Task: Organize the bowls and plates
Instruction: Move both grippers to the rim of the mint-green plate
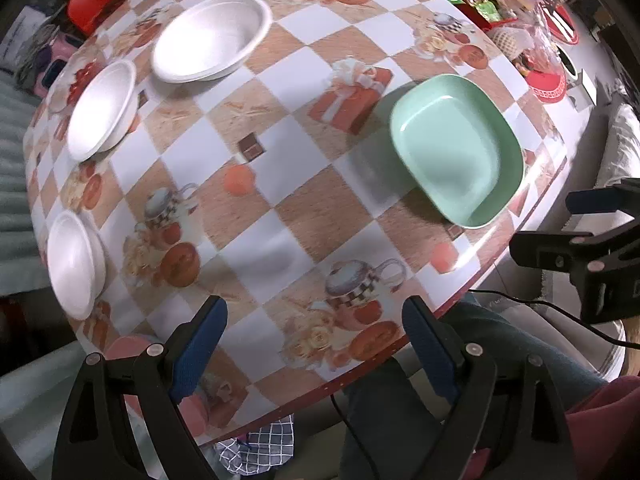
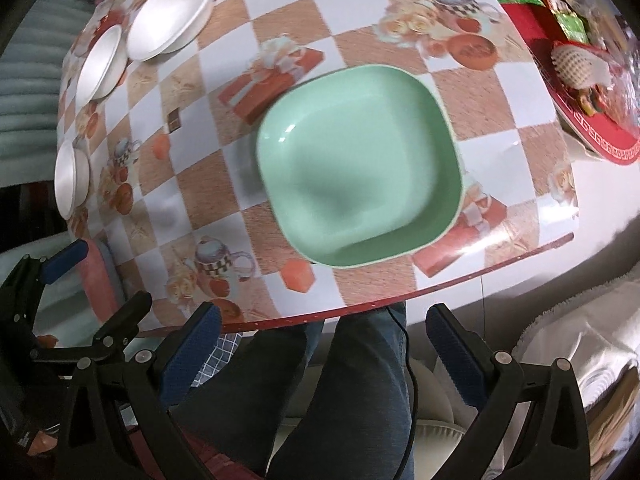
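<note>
A mint green square plate (image 2: pixel 360 164) lies near the table's front edge, also at the right in the left wrist view (image 1: pixel 456 148). Three white bowls sit apart along the left side: a far one (image 1: pixel 210 38), a middle one (image 1: pixel 102 110) and a near one (image 1: pixel 74 264). A pink dish (image 1: pixel 128 348) rests at the near left edge, partly hidden behind a blue pad. My left gripper (image 1: pixel 316 320) hangs open over the table's front edge, holding nothing. My right gripper (image 2: pixel 326 320) is open and holds nothing, just off the edge in front of the green plate.
The round table (image 1: pixel 288 148) has a checkered picture cloth. A red tray (image 2: pixel 592 136) with snack packets fills the back right. A red stool (image 1: pixel 96 0) stands beyond the far left. The person's legs in jeans (image 2: pixel 360 380) are below the front edge, a white cushion (image 2: pixel 580 340) to the right.
</note>
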Demonstrator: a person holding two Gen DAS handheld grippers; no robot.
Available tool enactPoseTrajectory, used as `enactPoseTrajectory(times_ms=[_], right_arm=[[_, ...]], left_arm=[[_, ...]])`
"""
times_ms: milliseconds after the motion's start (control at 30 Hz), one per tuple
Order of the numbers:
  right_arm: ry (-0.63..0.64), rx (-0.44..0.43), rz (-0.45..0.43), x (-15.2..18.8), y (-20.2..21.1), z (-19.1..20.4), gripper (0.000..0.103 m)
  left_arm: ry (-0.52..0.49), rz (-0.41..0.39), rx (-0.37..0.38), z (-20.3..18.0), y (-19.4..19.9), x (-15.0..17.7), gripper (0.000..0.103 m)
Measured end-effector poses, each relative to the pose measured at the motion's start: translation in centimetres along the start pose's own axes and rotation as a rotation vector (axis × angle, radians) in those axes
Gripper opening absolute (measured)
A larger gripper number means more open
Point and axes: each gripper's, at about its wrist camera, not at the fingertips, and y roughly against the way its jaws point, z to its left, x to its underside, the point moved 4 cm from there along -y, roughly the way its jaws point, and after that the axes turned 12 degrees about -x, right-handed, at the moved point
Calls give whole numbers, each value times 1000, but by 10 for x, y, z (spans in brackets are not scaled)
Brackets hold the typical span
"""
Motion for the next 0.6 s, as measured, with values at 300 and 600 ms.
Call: enactPoseTrajectory(times_ms=[300,600], right_arm=[[-63,1,15,-2,0,-35,103],[-121,30,34,-11,-3,-76,103]], left_arm=[[-33,27,30,-30,-5,-18,91],[-35,82,52,-55,-20,-36,91]])
